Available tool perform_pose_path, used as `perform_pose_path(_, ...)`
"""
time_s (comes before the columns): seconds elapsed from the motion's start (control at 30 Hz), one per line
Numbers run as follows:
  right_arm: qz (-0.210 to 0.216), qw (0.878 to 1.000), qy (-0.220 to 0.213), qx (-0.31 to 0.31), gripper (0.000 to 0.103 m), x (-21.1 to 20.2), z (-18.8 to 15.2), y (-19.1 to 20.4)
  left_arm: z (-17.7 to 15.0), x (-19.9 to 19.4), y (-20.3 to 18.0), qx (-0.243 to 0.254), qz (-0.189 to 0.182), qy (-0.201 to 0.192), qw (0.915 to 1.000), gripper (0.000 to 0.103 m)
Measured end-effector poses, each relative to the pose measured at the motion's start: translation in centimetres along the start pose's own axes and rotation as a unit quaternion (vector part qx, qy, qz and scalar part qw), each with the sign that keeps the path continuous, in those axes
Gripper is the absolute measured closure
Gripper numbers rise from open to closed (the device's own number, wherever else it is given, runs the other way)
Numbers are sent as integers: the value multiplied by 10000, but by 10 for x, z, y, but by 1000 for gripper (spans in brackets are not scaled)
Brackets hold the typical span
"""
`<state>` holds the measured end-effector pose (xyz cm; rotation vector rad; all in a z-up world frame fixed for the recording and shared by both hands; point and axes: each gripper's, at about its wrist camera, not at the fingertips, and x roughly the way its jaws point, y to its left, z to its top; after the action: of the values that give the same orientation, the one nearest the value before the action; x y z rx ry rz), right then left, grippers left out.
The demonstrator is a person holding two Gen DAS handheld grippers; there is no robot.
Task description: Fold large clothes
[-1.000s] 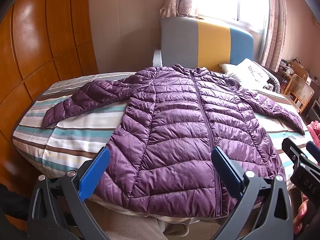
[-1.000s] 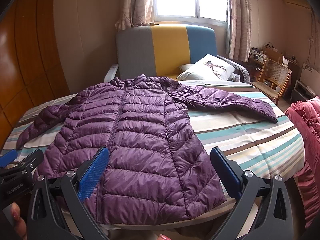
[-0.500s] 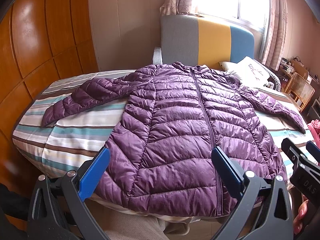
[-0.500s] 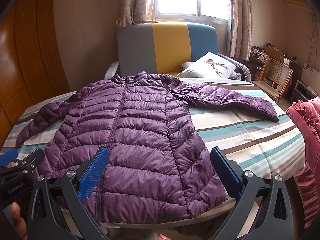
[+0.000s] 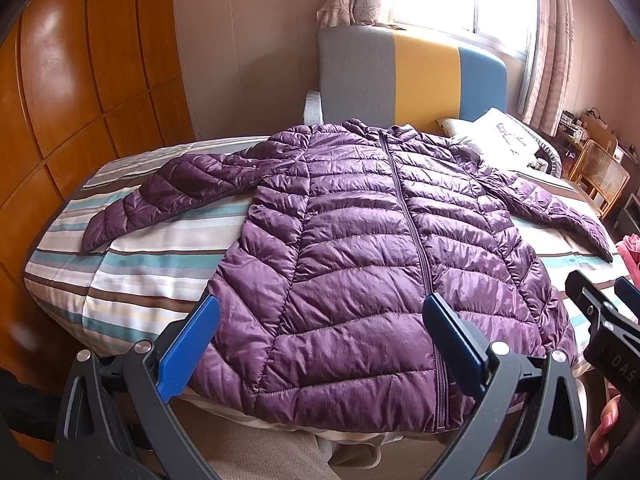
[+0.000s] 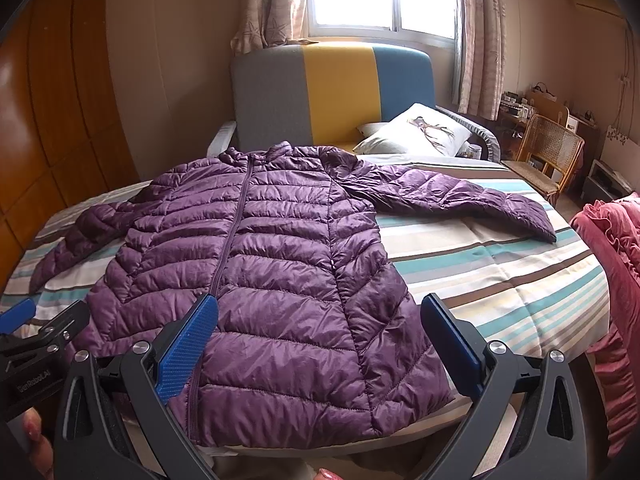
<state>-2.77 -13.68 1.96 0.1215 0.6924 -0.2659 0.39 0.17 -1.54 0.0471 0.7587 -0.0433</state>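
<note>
A purple quilted puffer jacket (image 5: 360, 248) lies flat and zipped on the striped bed, front up, both sleeves spread out to the sides; it also shows in the right wrist view (image 6: 272, 264). My left gripper (image 5: 320, 336) is open and empty, held above the jacket's hem near the bed's front edge. My right gripper (image 6: 320, 336) is open and empty above the hem's right half. Each gripper shows at the edge of the other's view.
The striped bedsheet (image 6: 500, 272) covers the bed. A grey, yellow and blue headboard (image 6: 336, 92) and a white pillow (image 6: 416, 130) are at the far end. A wooden wardrobe (image 5: 80, 92) stands left, a wicker chair (image 6: 552, 152) and a pink blanket (image 6: 612, 264) right.
Both grippers have moved slightly toward the bed; the jacket looks a little nearer. Both stay open and the jacket has not moved.
</note>
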Motion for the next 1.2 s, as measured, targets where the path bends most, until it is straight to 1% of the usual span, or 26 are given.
perform_pose_path(0.17,-2,10000,16,49,3,1,0,-3,1,2,0,3,17,30,10000,2)
perform_pose_path(0.3,-22,10000,-13,-5,3,5,2,-5,1,7,0,65,-63,60,9999,2)
perform_pose_path(0.4,-86,10000,-9,39,3,18,4,-15,3,17,2,126,-215,92,9996,2)
perform_pose_path(0.47,-44,9999,13,164,3,28,8,-27,8,25,4,116,-234,77,9996,2)
perform_pose_path(0.6,-69,9992,-46,384,3,52,17,-63,23,54,9,58,20,119,9999,2)
perform_pose_path(0.63,3,9989,29,470,3,61,20,-75,26,61,10,59,107,96,9999,2)
perform_pose_path(0.7,-58,9967,166,792,3,79,24,-99,32,81,16,84,408,121,9991,2)
perform_pose_path(0.73,-127,9952,238,943,3,87,25,-111,36,93,19,89,513,158,9985,2)
perform_pose_path(0.77,-219,9922,409,1155,3,99,27,-128,39,102,21,100,549,215,9982,2)
perform_pose_path(0.83,-381,9854,588,1552,3,118,28,-153,49,124,28,89,603,370,9975,2)
perform_pose_path(0.9,-563,9779,643,1908,3,135,29,-176,57,142,33,64,725,474,9962,2)
perform_pose_path(0.97,-673,9717,715,2147,3,152,31,-196,62,153,36,62,921,481,9946,2)
perform_pose_path(1.0,-721,9678,789,2280,3,164,34,-207,66,161,37,96,955,494,9942,2)
perform_pose_path(1.07,-794,9601,855,2542,3,181,39,-227,71,171,37,130,882,489,9948,2)
perform_pose_path(1.17,-892,9499,767,2896,4,199,49,-252,74,180,38,151,980,355,9944,2)
perform_pose_path(1.2,-907,9470,738,2992,6,205,52,-260,75,184,38,133,889,344,9954,2)
